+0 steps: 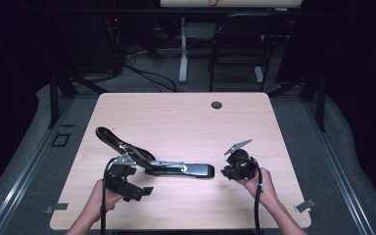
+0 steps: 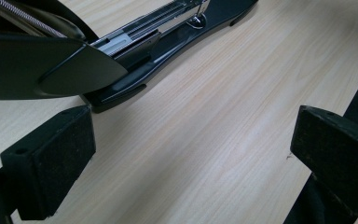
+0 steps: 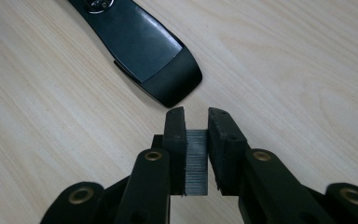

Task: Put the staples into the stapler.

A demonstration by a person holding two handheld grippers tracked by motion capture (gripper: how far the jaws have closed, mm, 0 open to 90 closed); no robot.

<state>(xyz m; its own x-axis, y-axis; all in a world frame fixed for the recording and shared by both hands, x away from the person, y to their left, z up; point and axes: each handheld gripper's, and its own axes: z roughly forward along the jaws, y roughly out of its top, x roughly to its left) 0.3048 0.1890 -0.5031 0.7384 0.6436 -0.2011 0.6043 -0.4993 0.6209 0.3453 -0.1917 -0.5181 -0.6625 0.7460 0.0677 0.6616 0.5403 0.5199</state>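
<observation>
Black stapler [image 1: 176, 169] lay mid-table, near edge, lid swung up to far left, metal staple track exposed. Right gripper [image 3: 196, 116] just right of its base, clenched on a grey staple strip [image 3: 196, 161]. Left gripper [image 2: 186, 154] released wide, w/ bare table [image 1: 186, 117] btwn its jaws.

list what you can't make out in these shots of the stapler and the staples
- Staples: right claw view, the pads cover both sides, so the strip's length is hidden.
- Stapler: left claw view, top and left edges cut off its lid and front; right claw view, the top edge cuts off everything beyond one end.
- Left claw: high view, too small and dark to read.
</observation>
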